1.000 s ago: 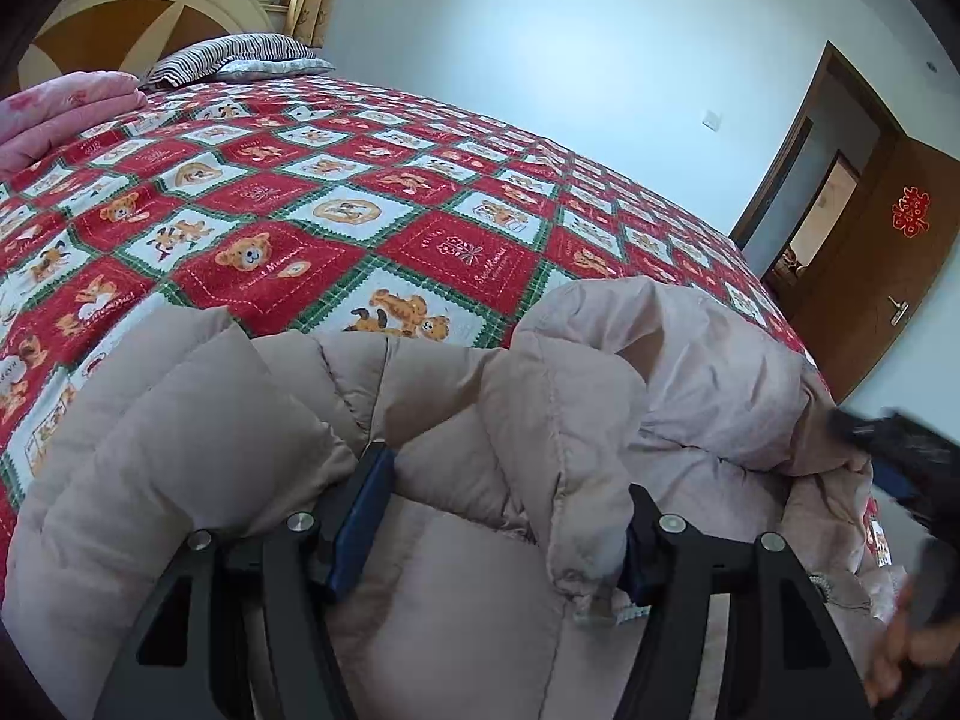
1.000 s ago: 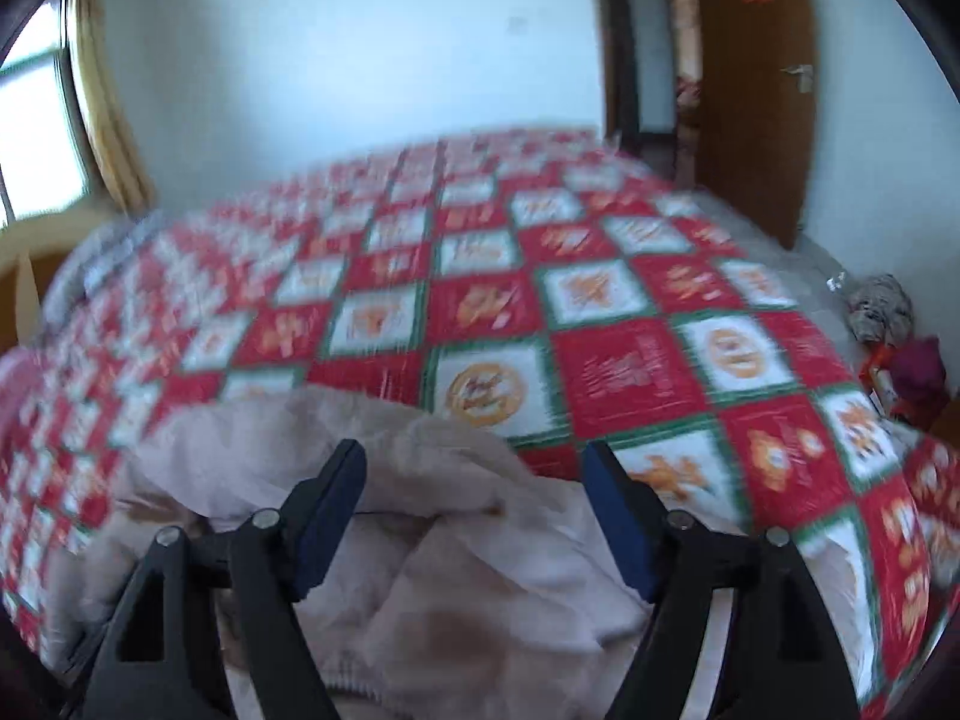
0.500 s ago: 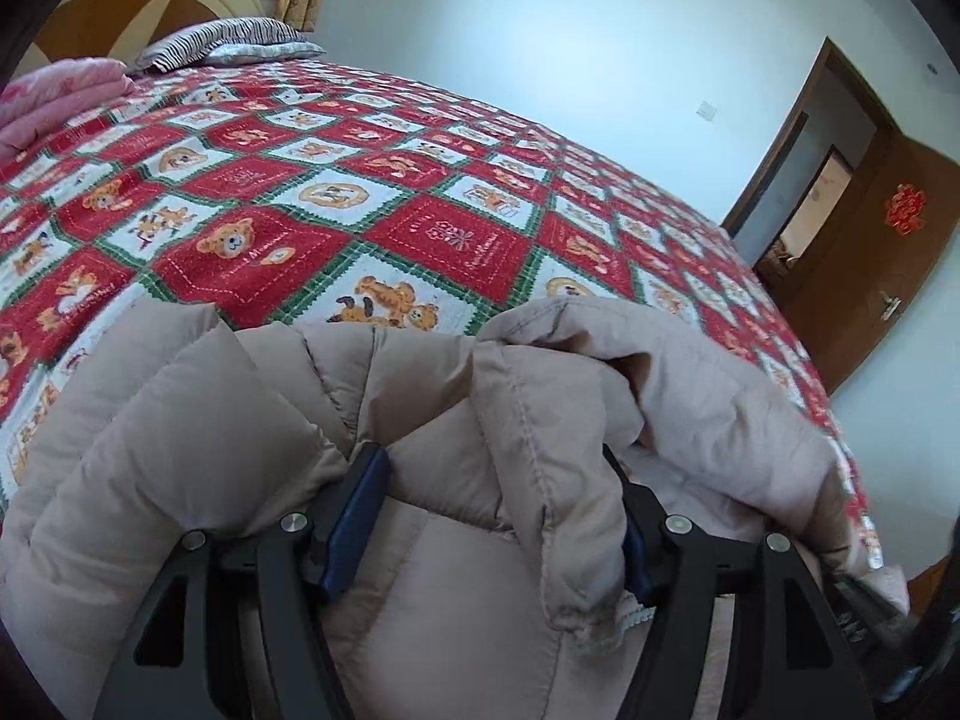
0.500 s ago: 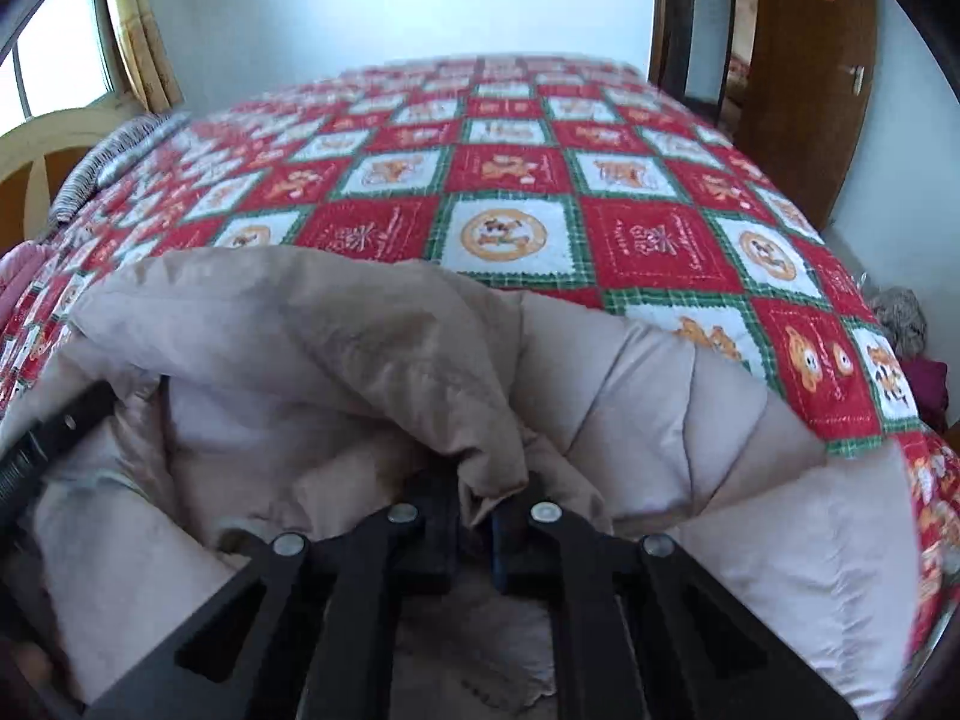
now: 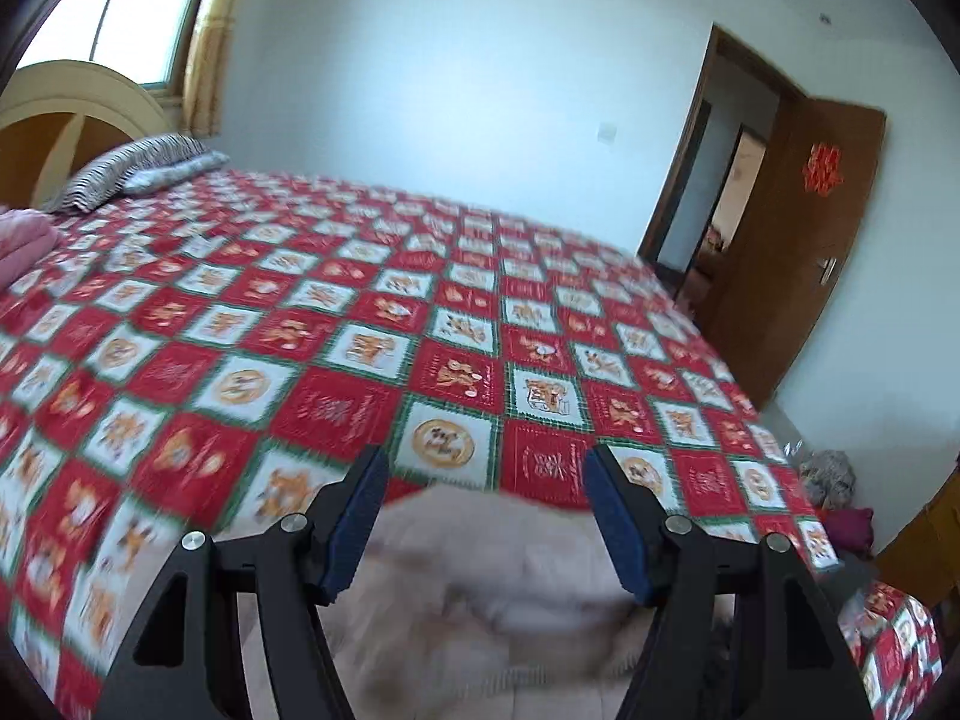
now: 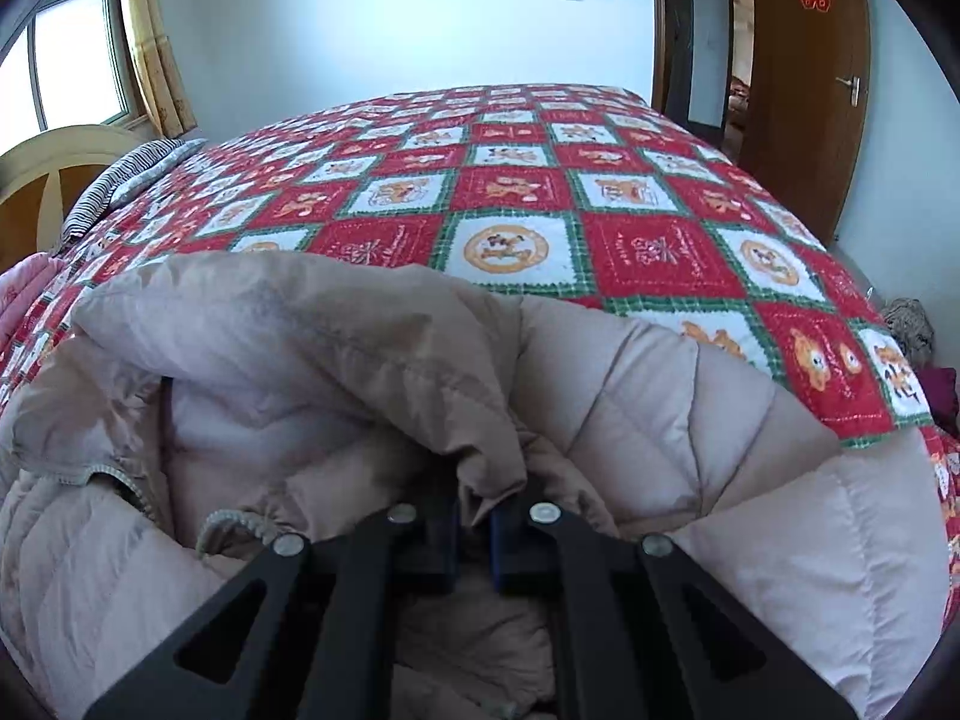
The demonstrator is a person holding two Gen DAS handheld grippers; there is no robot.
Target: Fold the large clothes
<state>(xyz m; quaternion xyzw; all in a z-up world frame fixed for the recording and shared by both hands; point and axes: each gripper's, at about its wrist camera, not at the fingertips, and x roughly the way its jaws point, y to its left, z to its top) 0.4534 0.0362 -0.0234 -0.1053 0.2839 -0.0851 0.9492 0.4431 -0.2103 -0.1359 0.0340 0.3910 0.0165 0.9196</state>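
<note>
A beige padded jacket [image 6: 300, 330] lies bunched on the near side of a bed with a red, white and green bear-print cover [image 6: 540, 180]. My right gripper [image 6: 474, 516] is shut on a fold of the jacket's edge, which hangs down between the pads. In the left wrist view the jacket [image 5: 492, 576] is a blurred heap low in the frame. My left gripper [image 5: 486, 492] hovers above it, open, and its blue pads [image 5: 360, 510] touch no fabric.
A striped pillow [image 5: 138, 171], a pink blanket [image 5: 24, 240] and a curved headboard [image 5: 66, 114] are at the bed's far left. An open brown door [image 5: 804, 240] stands at the right. Clothes [image 5: 831, 480] lie heaped on the floor beside the bed.
The left gripper, earlier set around a thick jacket fold, has risen off it. The right gripper came down open over the jacket, shut on a fold, and has held still since.
</note>
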